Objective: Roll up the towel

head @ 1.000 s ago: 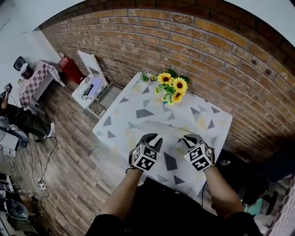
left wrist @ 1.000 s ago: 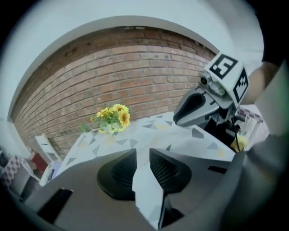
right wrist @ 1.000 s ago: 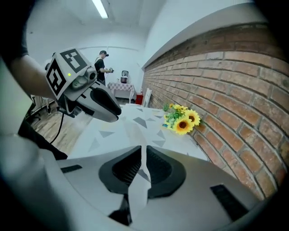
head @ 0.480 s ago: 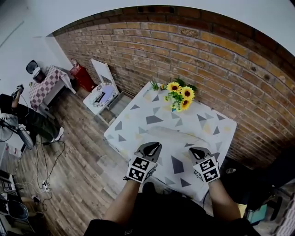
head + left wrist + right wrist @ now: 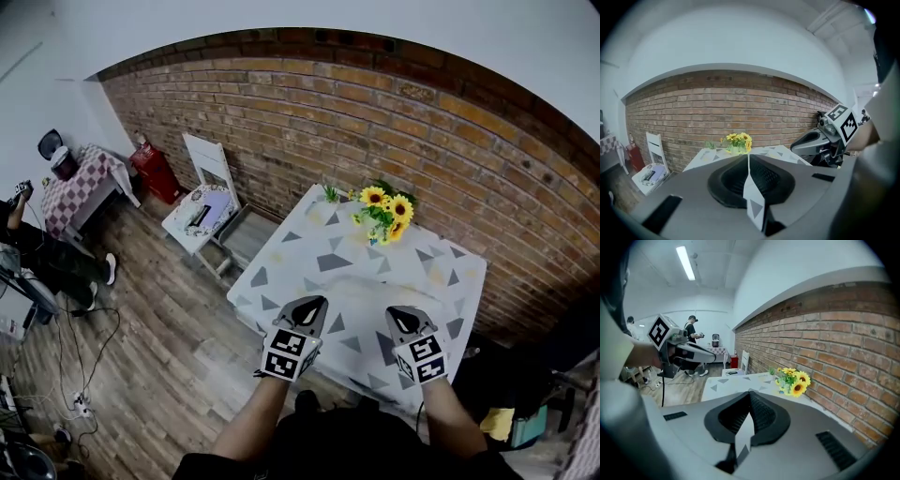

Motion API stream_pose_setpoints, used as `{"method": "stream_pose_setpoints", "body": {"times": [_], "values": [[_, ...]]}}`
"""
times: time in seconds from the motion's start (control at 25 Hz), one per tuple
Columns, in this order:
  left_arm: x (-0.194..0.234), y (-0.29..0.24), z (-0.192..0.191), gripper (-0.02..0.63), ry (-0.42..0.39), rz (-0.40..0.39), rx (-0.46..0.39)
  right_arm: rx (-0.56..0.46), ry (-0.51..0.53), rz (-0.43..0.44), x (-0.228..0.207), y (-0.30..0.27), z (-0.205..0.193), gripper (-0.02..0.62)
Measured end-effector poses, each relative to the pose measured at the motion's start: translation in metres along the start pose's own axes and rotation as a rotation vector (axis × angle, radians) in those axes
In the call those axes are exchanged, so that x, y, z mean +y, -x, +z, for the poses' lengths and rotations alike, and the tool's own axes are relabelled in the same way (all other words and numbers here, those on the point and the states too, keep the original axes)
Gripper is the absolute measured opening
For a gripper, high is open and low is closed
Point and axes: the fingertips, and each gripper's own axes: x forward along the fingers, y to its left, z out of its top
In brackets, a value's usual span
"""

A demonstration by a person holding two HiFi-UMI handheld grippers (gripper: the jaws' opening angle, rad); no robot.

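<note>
As printed on the cubes: black-and-white square codes, one set on the left gripper (image 5: 312,305) and one on the right gripper (image 5: 401,315); blocky patterns rather than words.
Print on the towel (image 5: 753,203): pale cloth with grey triangles, one triangle showing just below the left pads.
Left jaws: just drawn together, pressed on a thin upright fold of the towel that runs down the middle line between the pads.
Right jaws: together, pinching a thin strip of the same towel, with the loose end trailing back toward the camera.
Towel from above: on the near part of the table (image 5: 441,267), between the two grippers; hard to tell apart from the table top's matching triangle pattern.
Grippers: side by side at the table's near edge, apart from each other, both aimed toward the brick wall (image 5: 375,122).
Far end of table: sunflowers (image 5: 386,208), well apart from both grippers.
Beside the table, toward the head view's left: white chair (image 5: 208,202) on a wood floor.
</note>
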Motion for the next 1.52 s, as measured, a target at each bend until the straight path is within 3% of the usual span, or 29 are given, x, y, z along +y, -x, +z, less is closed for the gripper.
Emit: {"method": "stream_pose_setpoints", "body": {"times": [0.16,0.4,0.56,0.68,0.88,1.52], "values": [[0.024,0.016,0.008,0.028,-0.03,-0.045,-0.041,-0.01,0.04,-0.044,0.033,0.001,0.023,0.015],[0.036,0.025,0.01,0.028,-0.023,-0.058,-0.062,0.019,-0.016,-0.064,0.046,0.024,0.01,0.017],[0.038,0.02,0.03,0.028,-0.022,-0.037,-0.086,-0.081,-0.125,-0.117,0.001,0.051,0.029,0.015],[0.031,0.017,0.052,0.028,-0.035,-0.04,-0.121,-0.209,-0.174,-0.124,-0.028,0.078,0.059,0.015],[0.02,0.009,0.081,0.02,-0.065,-0.037,-0.177,-0.357,-0.164,-0.154,-0.058,0.115,0.086,0.015],[-0.014,-0.01,0.084,0.018,-0.083,-0.044,-0.151,-0.343,-0.201,-0.142,-0.067,0.123,0.05,0.015]]}}
